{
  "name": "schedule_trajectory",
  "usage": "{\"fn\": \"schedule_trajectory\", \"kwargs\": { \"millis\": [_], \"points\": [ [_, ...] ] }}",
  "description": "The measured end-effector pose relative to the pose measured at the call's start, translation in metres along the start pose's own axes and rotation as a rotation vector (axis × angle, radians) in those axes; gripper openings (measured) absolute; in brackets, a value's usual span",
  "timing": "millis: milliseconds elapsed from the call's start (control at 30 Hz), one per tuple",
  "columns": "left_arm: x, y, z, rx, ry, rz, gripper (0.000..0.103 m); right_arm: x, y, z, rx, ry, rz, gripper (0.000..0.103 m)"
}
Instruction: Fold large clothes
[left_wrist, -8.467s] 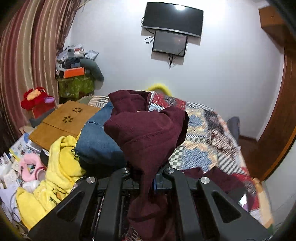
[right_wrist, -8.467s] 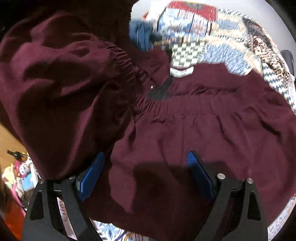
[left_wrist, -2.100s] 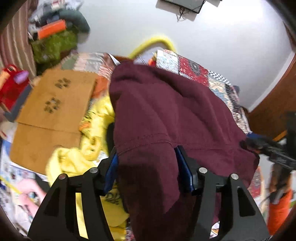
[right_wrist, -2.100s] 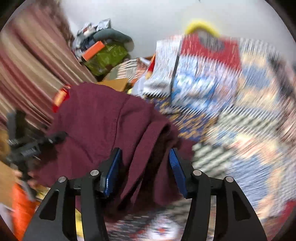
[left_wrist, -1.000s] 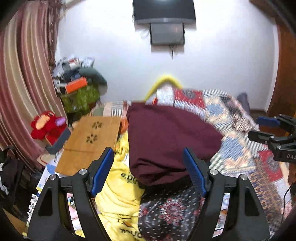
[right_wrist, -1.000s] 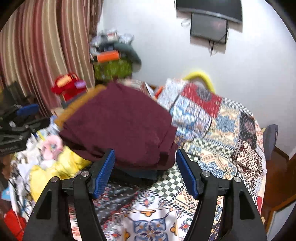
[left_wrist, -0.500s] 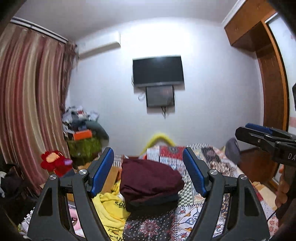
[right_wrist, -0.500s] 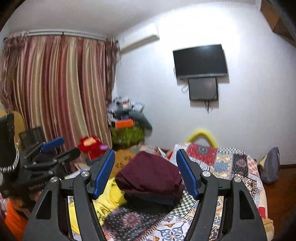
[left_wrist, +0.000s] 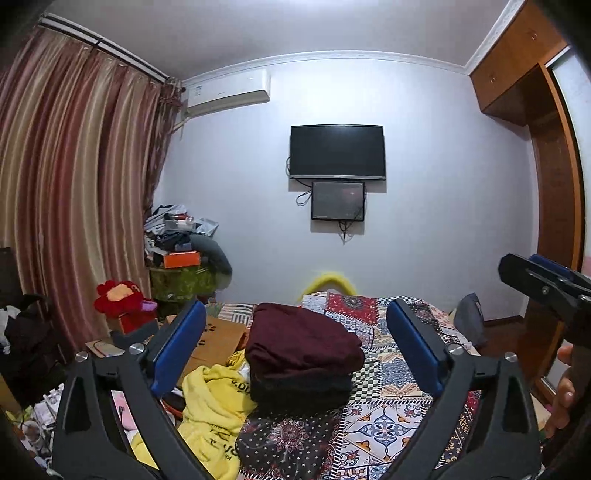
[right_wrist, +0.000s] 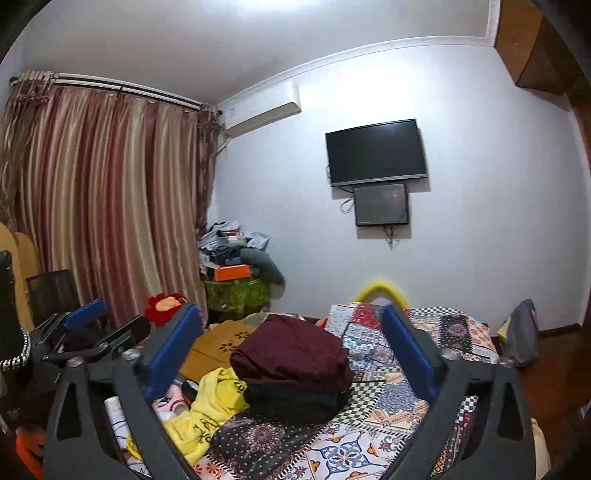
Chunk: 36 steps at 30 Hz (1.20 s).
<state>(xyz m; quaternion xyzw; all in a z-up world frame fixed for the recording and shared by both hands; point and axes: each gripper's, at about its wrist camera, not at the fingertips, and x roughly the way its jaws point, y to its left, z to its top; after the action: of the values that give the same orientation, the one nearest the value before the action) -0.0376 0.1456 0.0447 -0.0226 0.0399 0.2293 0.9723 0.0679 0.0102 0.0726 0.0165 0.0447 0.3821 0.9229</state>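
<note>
Both claws are now pulled back and raised. The left claw (left_wrist: 295, 354) and the right claw (right_wrist: 291, 350) stand wide open and hold nothing; two seconds ago each one pinched the maroon garment (left_wrist: 301, 347). That garment now lies folded on a dark folded garment (left_wrist: 301, 391) on the bed (left_wrist: 391, 424), beside the yellow cloth (left_wrist: 210, 406). Farther away, the TV (left_wrist: 337, 152) hangs on the wall.

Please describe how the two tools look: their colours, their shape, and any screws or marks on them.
Both tools look alike. The left tool has two matte black, angular fingers with triangular cut-outs, blue pads on the inner faces, and round silver screws at the joints. The right tool has the same black frame, blue pads and silver screws. No cables or readable markings show on either.
</note>
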Motion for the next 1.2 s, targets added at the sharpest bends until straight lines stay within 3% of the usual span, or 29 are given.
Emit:
{"fn": "schedule_trajectory", "kwargs": {
  "millis": [1200],
  "points": [
    [0.021,-0.001,-0.018,0.001,0.060,0.010,0.101,0.001,-0.005,-0.019,-0.003,0.105,-0.031,0.103]
  ]
}}
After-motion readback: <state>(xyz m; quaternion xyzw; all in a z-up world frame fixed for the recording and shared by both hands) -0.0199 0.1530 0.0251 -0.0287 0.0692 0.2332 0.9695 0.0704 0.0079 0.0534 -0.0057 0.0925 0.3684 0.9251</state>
